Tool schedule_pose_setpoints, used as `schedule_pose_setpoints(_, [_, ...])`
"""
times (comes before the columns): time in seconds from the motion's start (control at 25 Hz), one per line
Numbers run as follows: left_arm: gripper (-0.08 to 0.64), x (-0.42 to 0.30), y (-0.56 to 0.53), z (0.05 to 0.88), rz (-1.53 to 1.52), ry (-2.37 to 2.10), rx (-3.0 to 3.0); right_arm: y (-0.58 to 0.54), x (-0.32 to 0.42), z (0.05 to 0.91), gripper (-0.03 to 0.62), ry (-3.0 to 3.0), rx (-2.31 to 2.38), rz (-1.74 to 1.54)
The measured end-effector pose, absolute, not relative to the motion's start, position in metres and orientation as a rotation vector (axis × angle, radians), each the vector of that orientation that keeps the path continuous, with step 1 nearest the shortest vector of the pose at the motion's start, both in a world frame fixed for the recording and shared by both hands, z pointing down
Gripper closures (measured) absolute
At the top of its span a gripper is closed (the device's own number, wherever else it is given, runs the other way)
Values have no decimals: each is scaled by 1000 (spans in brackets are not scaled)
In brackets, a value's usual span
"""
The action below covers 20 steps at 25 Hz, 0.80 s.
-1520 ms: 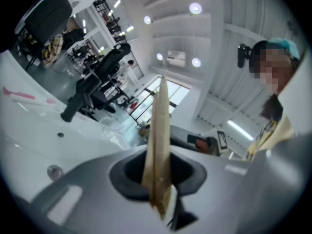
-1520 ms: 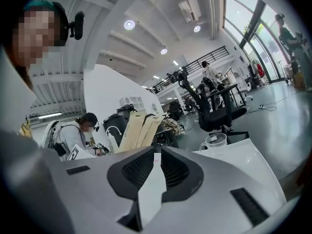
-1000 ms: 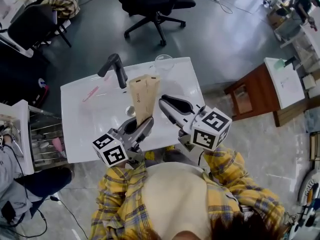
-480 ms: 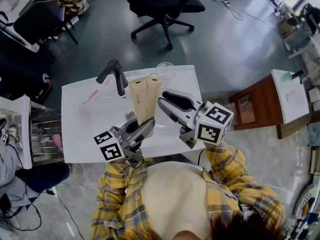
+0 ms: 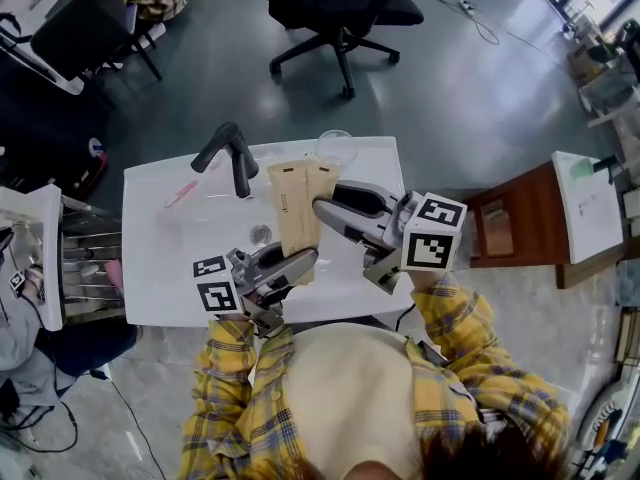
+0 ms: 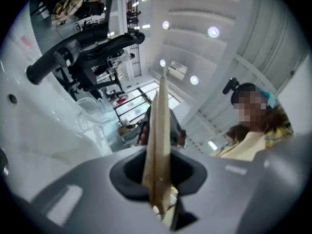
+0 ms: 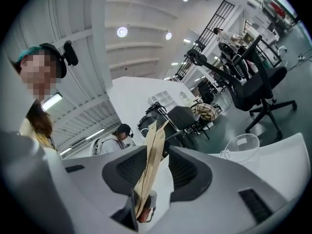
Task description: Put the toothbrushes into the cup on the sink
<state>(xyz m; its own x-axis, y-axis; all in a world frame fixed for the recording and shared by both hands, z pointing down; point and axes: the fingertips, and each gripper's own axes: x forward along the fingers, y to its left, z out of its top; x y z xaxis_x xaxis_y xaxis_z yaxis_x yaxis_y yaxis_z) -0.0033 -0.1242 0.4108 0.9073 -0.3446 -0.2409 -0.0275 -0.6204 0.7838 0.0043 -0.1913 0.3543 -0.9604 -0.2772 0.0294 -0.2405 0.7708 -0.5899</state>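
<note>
A flat brown paper packet (image 5: 293,206) is held up over a white sink (image 5: 150,288) between two claws. The left claw (image 5: 300,260) is clamped on the packet's near end, and in the left gripper view the paper (image 6: 159,130) is seen edge-on, squeezed between the two jaws with its bottom corner crumpled between them. The right claw (image 5: 322,208) is applied to the packet's right edge from the side. In the right gripper view the paper (image 7: 152,155) is seen running between the jaws, pinched low down where they meet and lying against one jaw higher up, with a gap left to the other. What is inside the packet cannot be made out, though something small, red and white shows at its lower end in that view. A pink toothbrush (image 5: 181,192) is seen lying on the sink's flat rim, left of the black tap (image 5: 230,153) and well apart from both claws. A clear cup (image 5: 336,148) is set upright at the sink's far edge, right of the tap and just beyond the packet's top; nothing can be seen inside it. A round drain (image 5: 260,234) is visible in the basin, just left of the packet. A black office chair (image 5: 340,8) is seen on the floor beyond the sink, and a brown wooden table (image 5: 500,223) to its right.
</note>
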Motion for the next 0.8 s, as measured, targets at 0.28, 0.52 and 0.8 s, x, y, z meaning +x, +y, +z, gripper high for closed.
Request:
schedule_pose_setpoints(0.28, [503,1,-126,415,-472,-217,2174,-197,3,357,500,2897,-359,-993])
schedule_pose_setpoints(0.52, [499,-2,-129,416,-479,-239,2197,-198,1,358,523,2894,-351,-992])
schedule_pose_setpoints(0.8, [491,12,-134,410,-474,-323,2254,-201,19,351,532,2884,-365,-1010])
